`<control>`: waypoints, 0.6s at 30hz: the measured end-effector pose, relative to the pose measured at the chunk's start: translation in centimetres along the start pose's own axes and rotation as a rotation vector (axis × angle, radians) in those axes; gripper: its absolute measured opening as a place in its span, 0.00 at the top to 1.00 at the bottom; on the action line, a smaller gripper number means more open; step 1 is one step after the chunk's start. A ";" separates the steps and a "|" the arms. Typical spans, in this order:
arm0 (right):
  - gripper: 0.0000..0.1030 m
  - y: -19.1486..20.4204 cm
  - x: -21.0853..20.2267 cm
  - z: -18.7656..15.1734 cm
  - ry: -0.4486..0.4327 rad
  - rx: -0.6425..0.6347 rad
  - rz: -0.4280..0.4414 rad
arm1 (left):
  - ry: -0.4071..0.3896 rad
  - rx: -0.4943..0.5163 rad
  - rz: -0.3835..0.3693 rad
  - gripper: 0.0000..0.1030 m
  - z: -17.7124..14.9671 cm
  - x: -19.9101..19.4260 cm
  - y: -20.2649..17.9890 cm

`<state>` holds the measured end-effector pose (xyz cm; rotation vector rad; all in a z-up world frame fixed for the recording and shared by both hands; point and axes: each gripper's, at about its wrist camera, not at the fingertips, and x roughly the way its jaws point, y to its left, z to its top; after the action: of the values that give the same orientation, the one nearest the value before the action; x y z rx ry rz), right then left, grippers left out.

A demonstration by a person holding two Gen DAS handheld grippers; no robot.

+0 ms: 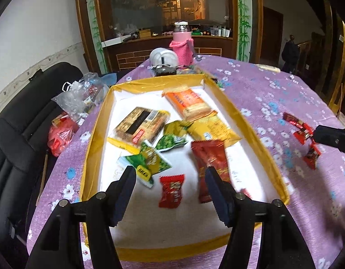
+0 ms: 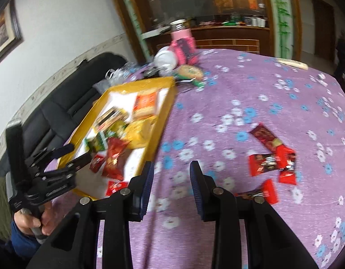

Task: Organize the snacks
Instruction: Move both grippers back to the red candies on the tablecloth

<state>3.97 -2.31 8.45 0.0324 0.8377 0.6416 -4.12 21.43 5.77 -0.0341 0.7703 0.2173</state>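
Both grippers were empty: the left gripper (image 1: 170,177) gaped over the tray (image 1: 257,132), the right gripper (image 2: 171,168) stood narrowly parted. Its narrow gap (wrappers look slippery) could likely push the red bars (image 2: 271,161) across the tablecloth (image 2: 239,89) instead of catching one.

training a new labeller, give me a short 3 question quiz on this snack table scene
1. True or false: the left gripper grips a snack.
2. Where do the small red-and-black wrapped snack bars lie? A) inside the tray B) on the purple floral tablecloth C) on the black chair
3. Fill in: the orange cracker packet lies in the ____ cardboard tray with the white floor.

Key:
1. False; its jaws stand apart over the tray, nothing between them.
2. B
3. yellow-rimmed
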 end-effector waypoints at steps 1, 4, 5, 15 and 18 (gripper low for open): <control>0.69 -1.0 -0.2 0.2 -0.009 0.032 0.003 | -0.002 0.003 -0.018 0.34 0.4 -0.3 -0.4; 0.69 -4.8 -1.2 0.7 -0.045 0.152 0.001 | -0.017 0.025 -0.056 0.34 1.2 -1.0 -1.8; 0.69 -6.2 -1.6 0.8 -0.057 0.197 -0.006 | -0.020 0.045 -0.072 0.34 1.6 -1.3 -2.6; 0.69 -16.3 -1.7 -0.8 -0.021 0.573 -0.096 | 0.031 0.274 -0.273 0.35 2.9 -1.3 -14.5; 0.69 -16.8 -2.0 -1.1 -0.021 0.590 -0.106 | 0.056 0.347 -0.310 0.35 2.7 -0.4 -18.2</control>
<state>10.90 -17.26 4.47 0.5239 0.9780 0.2769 1.19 3.90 7.13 0.1686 0.8383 -0.2138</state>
